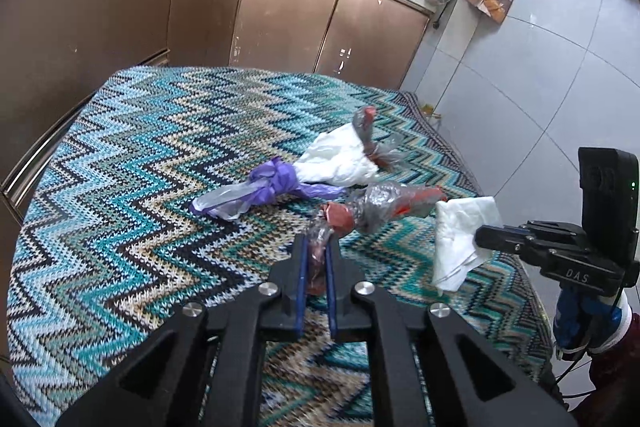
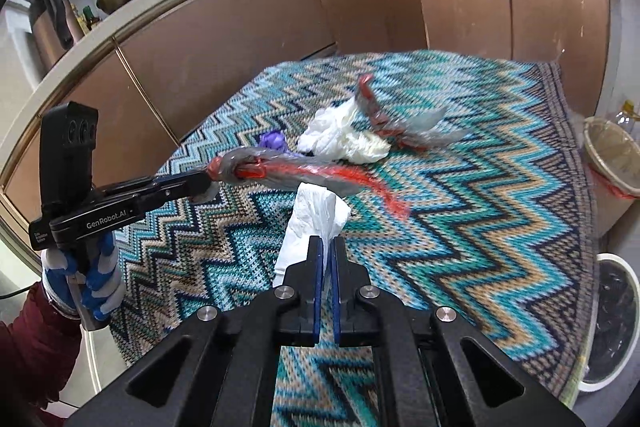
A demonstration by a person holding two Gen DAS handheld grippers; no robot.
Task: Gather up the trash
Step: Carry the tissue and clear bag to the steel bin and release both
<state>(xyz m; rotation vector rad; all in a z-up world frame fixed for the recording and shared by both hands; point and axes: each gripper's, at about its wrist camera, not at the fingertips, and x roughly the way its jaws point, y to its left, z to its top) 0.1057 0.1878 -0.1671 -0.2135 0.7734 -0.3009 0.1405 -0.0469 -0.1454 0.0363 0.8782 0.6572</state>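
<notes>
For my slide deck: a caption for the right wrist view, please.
Right gripper pinches a white tissue while left gripper lifts a grey-and-red plastic wrapper above the zigzag tablecloth.

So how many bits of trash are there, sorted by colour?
Grey-and-red plastic bags: 2, one held in the left fingers, one on the cloth
White: 2, one crumpled bag, one tissue in the right fingers
Purple bag: 1
Total: 5

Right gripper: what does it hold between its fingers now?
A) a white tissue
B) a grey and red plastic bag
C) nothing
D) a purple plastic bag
A: the right gripper is shut on the white tissue, while the grey and red plastic bag hangs from the left gripper.
</notes>
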